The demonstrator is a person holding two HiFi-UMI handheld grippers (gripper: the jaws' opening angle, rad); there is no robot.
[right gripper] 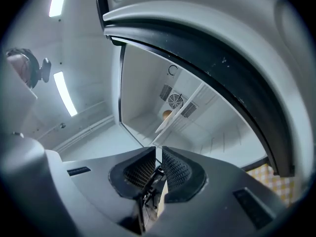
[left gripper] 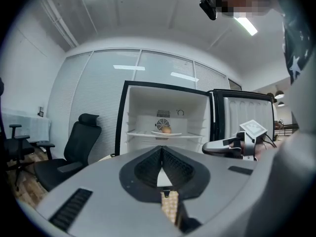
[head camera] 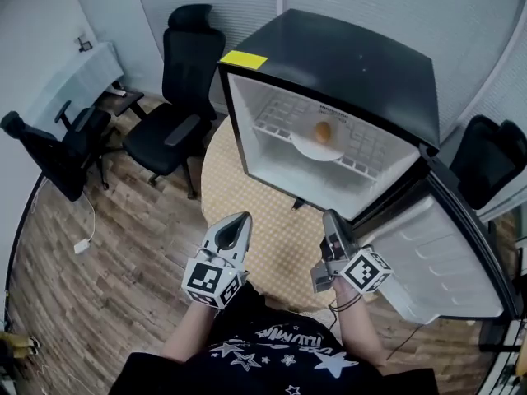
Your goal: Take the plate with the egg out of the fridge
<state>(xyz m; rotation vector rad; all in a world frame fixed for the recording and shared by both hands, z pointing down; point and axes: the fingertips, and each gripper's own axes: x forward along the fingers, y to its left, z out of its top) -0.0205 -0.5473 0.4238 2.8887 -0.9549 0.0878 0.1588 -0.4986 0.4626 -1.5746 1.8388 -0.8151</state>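
The left gripper (head camera: 237, 220) has its jaws pressed together at the tips, with nothing between them; in its own view (left gripper: 162, 154) it points level at the open fridge. Just beside it, the right gripper (head camera: 331, 217) is held at about the same height. Its jaws (right gripper: 159, 153) are all but together, with only a thin slit and nothing in it, and the view is tilted on its side. Both grippers hang in the air above the round beige checked surface (head camera: 247, 196), well short of the fridge.

On that surface stands the small black-topped fridge with a white interior (head camera: 346, 52), with a yellow sticker on its top front corner. Its door (head camera: 440, 257) is swung wide open to the right, close to the right gripper.

Inside, on the white wire shelf (head camera: 362, 151), lies the round white plate (head camera: 317, 149). The brown egg (head camera: 323, 131) rests on it, near the middle of the shelf. Both gripper views show the plate (left gripper: 165, 133) (right gripper: 164, 124) and the egg (left gripper: 167, 129) (right gripper: 168, 114) ahead, apart from the jaws.

To the left, black office chairs (head camera: 177, 118) stand on the wood floor (head camera: 107, 286).
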